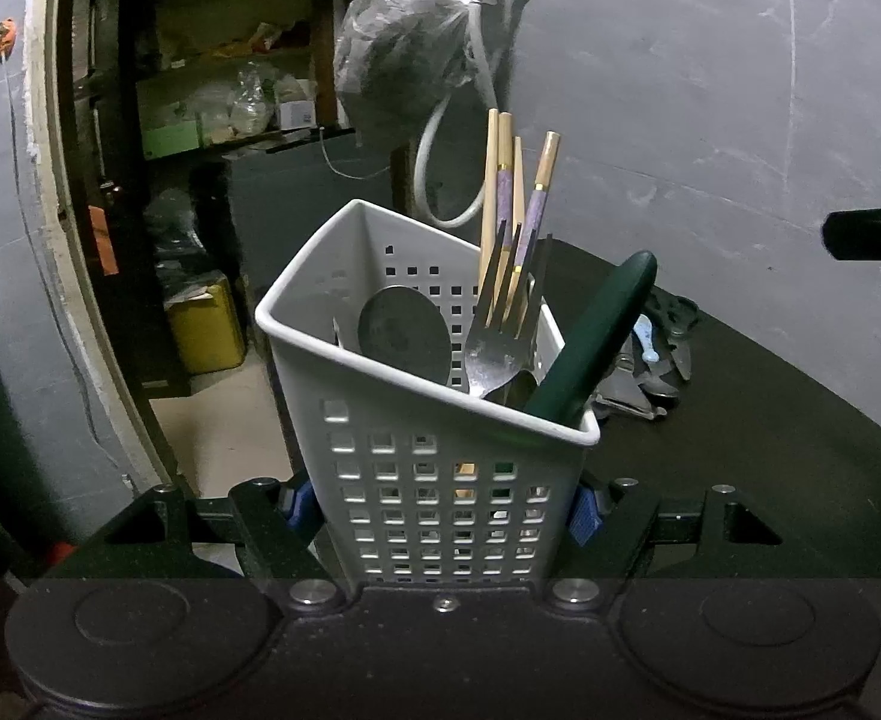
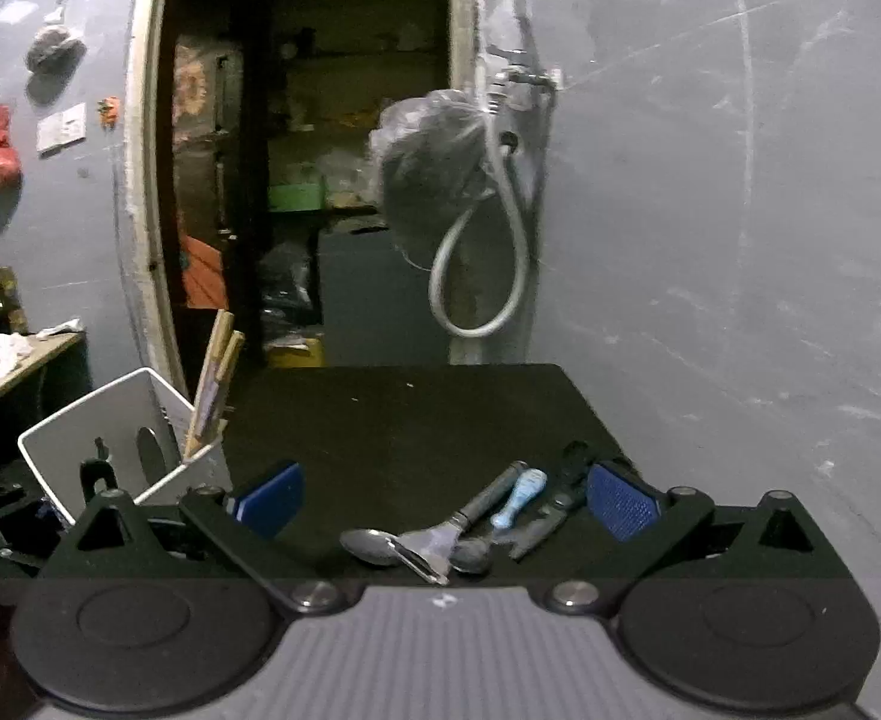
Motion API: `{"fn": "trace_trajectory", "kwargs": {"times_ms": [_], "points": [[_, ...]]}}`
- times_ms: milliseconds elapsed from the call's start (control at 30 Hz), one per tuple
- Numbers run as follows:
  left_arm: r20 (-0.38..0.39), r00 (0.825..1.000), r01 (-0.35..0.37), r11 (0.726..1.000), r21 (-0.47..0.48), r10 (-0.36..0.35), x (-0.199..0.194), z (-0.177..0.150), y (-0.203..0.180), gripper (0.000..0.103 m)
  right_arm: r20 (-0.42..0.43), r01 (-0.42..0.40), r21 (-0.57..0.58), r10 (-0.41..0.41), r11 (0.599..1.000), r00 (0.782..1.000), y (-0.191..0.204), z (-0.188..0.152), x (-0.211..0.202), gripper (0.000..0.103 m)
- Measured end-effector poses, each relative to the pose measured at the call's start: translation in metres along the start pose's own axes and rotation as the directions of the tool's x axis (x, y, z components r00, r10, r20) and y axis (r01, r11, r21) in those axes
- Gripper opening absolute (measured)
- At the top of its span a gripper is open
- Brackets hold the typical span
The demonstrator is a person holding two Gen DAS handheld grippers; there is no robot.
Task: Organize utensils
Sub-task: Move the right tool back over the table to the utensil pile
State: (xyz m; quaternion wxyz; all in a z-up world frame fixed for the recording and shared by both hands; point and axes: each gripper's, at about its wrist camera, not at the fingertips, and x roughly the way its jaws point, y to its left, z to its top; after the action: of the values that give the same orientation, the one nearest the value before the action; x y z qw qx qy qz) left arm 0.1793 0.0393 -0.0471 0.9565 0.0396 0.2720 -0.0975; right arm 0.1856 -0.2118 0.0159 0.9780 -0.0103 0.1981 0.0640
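Observation:
My left gripper [image 1: 440,510] is shut on the lower sides of a white perforated utensil basket [image 1: 434,540], which stands tilted. It holds chopsticks [image 1: 503,192], a fork [image 1: 500,324], a spoon [image 1: 404,330] and a dark green handle [image 1: 596,342]. In the right wrist view my right gripper [image 2: 446,501] stands open low over the black table [image 2: 410,420]. Between and just beyond its blue pads [image 2: 623,501] lie a spoon [image 2: 368,543], a peeler [image 2: 434,540], a light blue handled tool [image 2: 521,498] and a dark tool [image 2: 551,516]. Nothing is gripped there. The basket [image 2: 110,420] is to its left.
A grey wall [image 2: 740,240] rises behind the table, with a tap, a looped hose [image 2: 482,276] and a hanging plastic bag [image 2: 428,174]. A dark doorway [image 2: 320,180] with cluttered shelves opens on the left. The table's far edge [image 2: 392,367] is close.

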Motion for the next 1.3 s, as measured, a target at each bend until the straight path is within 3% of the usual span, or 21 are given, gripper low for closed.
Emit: {"fn": "trace_trajectory", "kwargs": {"times_ms": [333, 500, 833, 1033, 1300], "points": [[0.01, 0.996, 0.089, 0.995, 0.035, -0.089, -0.004, -0.006, 0.007, 0.076, -0.058, 0.129, 0.004, -0.128, 0.992, 0.99, 0.016, -0.006, -0.032, 0.103], [0.004, 0.997, 0.081, 0.996, 0.028, -0.082, -0.011, -0.01, 0.006, 0.076, -0.093, 0.126, -0.025, -0.128, 0.992, 0.987, 0.025, -0.012, -0.038, 0.103], [-0.039, 0.998, -0.056, 0.997, -0.047, 0.054, -0.016, -0.006, -0.016, 0.076, -0.147, -0.073, -0.16, 0.049, 0.984, 0.988, 0.001, -0.027, 0.017, 0.103], [-0.063, 0.986, -0.157, 0.983, -0.097, 0.151, -0.015, 0.0, -0.033, 0.076, -0.169, -0.235, -0.104, 0.216, 0.966, 0.962, -0.03, -0.04, 0.057, 0.103], [-0.042, 0.982, -0.188, 0.976, -0.108, 0.185, -0.016, -0.003, -0.037, 0.076, -0.18, -0.335, 0.057, 0.34, 0.941, 0.923, -0.056, -0.029, 0.121, 0.102]]}}
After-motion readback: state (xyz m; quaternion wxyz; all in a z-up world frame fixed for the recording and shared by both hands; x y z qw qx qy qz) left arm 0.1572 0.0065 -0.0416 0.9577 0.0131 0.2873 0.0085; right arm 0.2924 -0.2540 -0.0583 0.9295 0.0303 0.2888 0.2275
